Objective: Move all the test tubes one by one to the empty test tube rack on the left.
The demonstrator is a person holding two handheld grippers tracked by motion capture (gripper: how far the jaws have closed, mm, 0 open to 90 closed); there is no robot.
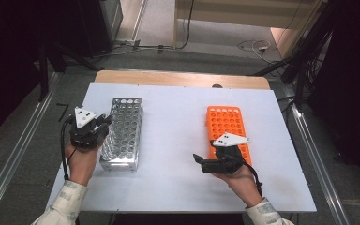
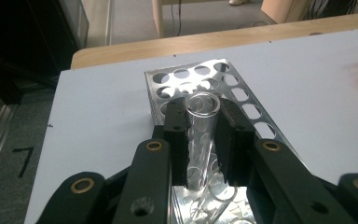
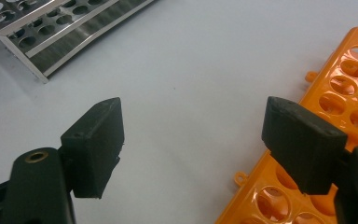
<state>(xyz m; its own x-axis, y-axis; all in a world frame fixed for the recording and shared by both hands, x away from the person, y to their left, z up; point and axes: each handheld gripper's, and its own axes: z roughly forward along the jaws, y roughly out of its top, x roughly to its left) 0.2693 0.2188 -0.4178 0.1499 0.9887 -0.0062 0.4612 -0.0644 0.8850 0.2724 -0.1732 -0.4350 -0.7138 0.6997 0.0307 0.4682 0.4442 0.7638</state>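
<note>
I have the left gripper [image 2: 204, 140] pinching a clear glass test tube [image 2: 200, 135] above the steel rack [image 2: 256, 116]; next, I think, lower it into a hole (right gripper [image 3: 191, 140] fingers spread, idle beside the orange rack [image 3: 354, 74]).

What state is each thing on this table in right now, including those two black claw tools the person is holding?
Clear glass test tube: upright, clamped between the left tool's jaws, over the metal rack.
Shiny perforated metal rack: lying flat on the table, its visible holes empty.
Orange plastic tube rack: flat on the table, its visible holes empty.
Left gripper: shut on the tube.
Right gripper: jaws wide open, nothing between them.
</note>
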